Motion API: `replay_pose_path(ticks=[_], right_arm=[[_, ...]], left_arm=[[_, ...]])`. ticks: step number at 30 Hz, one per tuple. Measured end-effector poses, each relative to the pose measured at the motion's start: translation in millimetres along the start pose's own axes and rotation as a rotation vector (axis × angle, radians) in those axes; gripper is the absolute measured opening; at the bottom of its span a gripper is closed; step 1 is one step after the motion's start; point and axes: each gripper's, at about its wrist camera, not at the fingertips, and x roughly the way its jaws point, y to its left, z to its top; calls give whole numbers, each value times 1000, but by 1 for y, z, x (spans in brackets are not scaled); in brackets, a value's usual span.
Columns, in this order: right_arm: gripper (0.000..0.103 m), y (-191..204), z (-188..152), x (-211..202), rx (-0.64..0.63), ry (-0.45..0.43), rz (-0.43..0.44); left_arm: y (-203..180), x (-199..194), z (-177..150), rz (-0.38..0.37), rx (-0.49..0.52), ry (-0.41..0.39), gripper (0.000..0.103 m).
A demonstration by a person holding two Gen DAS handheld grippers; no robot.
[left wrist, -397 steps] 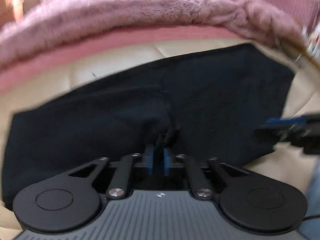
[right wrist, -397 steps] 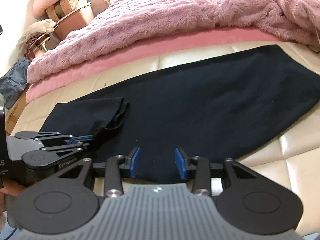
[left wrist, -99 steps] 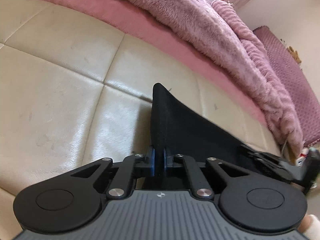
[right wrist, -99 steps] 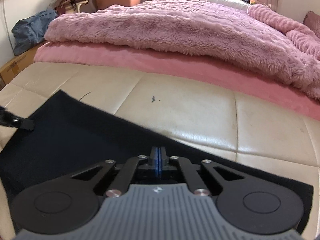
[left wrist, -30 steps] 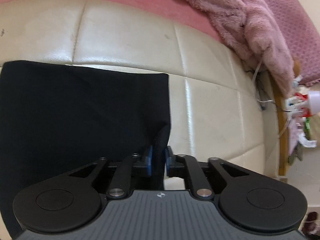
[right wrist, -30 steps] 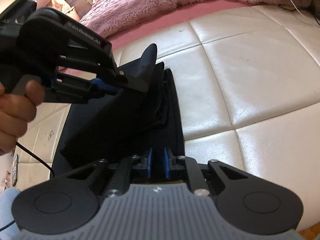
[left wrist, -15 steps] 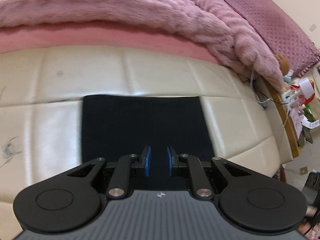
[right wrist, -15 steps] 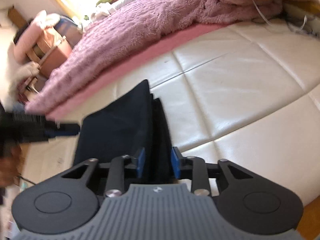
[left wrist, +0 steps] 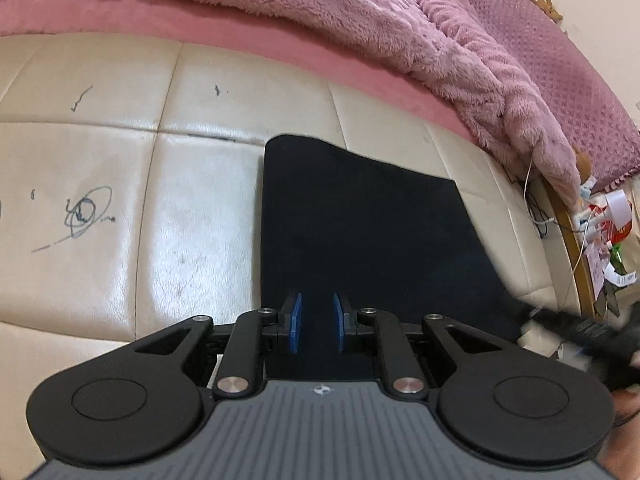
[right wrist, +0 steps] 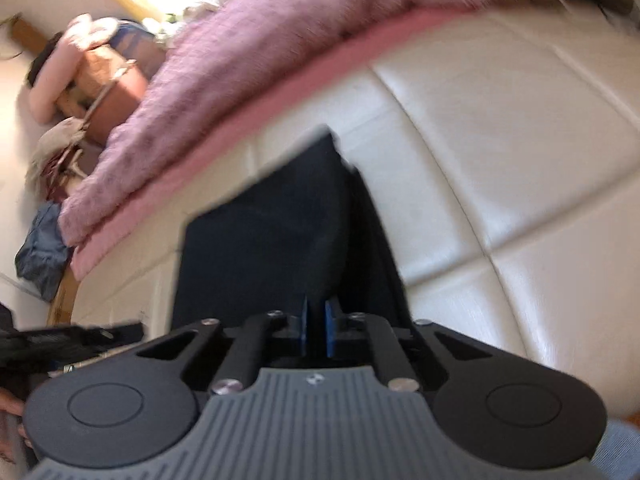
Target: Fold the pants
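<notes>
The black pants (left wrist: 360, 236) lie folded into a flat rectangle on the cream leather bench (left wrist: 100, 184). My left gripper (left wrist: 317, 326) is open and empty, just over the near edge of the folded pants. My right gripper (right wrist: 316, 330) has its blue pads close together at the near right corner of the pants (right wrist: 272, 256); the view is blurred, and dark cloth lies right at the pads. The right gripper also shows blurred at the right edge of the left wrist view (left wrist: 580, 332).
A fluffy pink blanket (left wrist: 320, 12) on a pink mattress runs along the far side of the bench. Cables and small clutter (left wrist: 600, 220) sit beyond the bench's right end. Boxes and bags (right wrist: 92, 76) stand far left in the right wrist view.
My left gripper has drawn back a little and stays open. My right gripper's jaws have narrowed from open to nearly shut at the pants' near corner, and it is moving fast.
</notes>
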Motion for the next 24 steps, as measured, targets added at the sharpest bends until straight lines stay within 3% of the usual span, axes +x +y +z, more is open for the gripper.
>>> replay_pose_path(ticks=[3,6,9,12,18,20,24], right_arm=[[3,32,18,-19,-121,-41,0],[3,34,23,-14,-185,-10,-97],[3,10,15,11,-155,48,-179],[3,-8,4,27,-117,64,-197],[8,-14,-2,42,-121,72,-233],[16,-13,2,35,-152,65,-256],[18,-6,11,13,-221,10,-296]], left_arm=[[-1,8,-4,-3,1,15,17],[1,15,-10,-5,18,35,17],[0,24,-16,11,37,56,17],[1,34,-18,63,66,75,13],[4,32,-16,66,82,95,8],[3,24,-10,51,99,80,11],[-2,13,14,43,145,-10,12]])
